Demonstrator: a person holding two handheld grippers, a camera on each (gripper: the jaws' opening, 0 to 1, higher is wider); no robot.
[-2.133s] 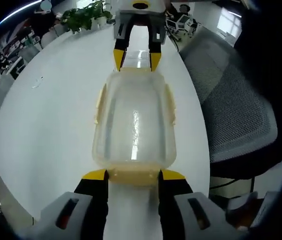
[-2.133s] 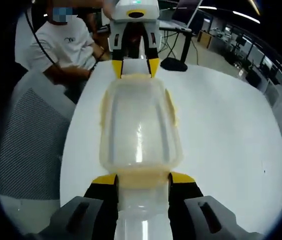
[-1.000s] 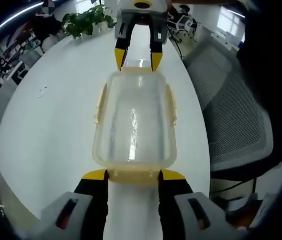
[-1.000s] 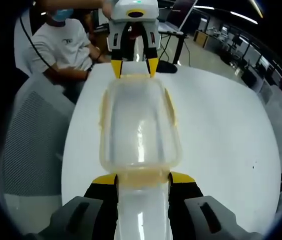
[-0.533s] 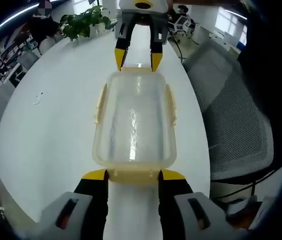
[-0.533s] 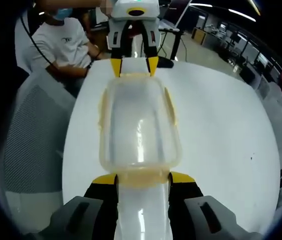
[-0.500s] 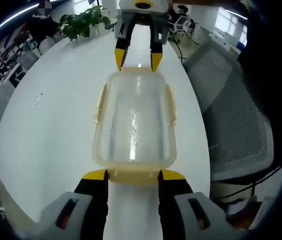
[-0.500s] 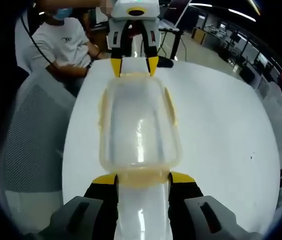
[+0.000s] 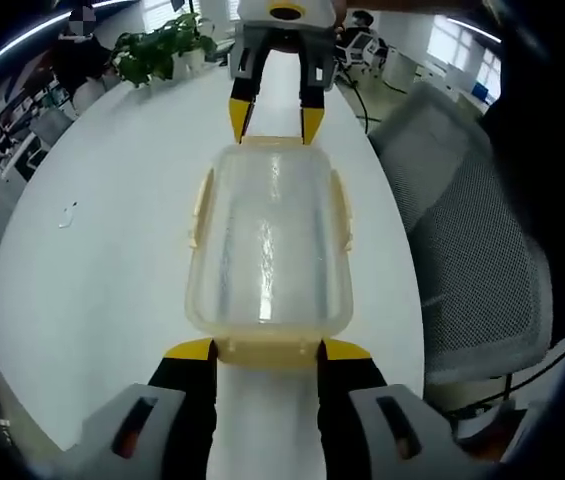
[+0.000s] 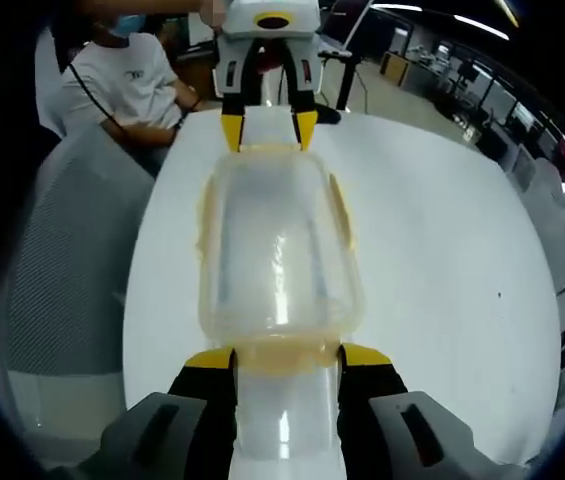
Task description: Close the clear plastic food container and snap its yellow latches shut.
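A clear plastic food container (image 9: 267,240) with its lid on lies lengthwise between my two grippers, over a white table (image 9: 102,260). My left gripper (image 9: 268,350) is shut on the yellow end latch (image 9: 267,352) nearest its camera. At the far end, my right gripper (image 9: 275,120) grips the opposite end. In the right gripper view the same container (image 10: 277,240) runs from my right gripper (image 10: 287,357), shut on its near end latch (image 10: 284,358), up to the left gripper (image 10: 262,125). Yellow side latches (image 9: 342,205) lie along the long sides.
A grey mesh chair (image 9: 472,230) stands beside the table, seen again in the right gripper view as a chair (image 10: 62,270). A potted plant (image 9: 157,45) sits at the table's far end. A seated person (image 10: 127,85) in a white shirt is beyond the table edge.
The container stays fixed between both grippers while the table and room slide slightly behind it, so both hands have shifted together. Neither grip has changed.
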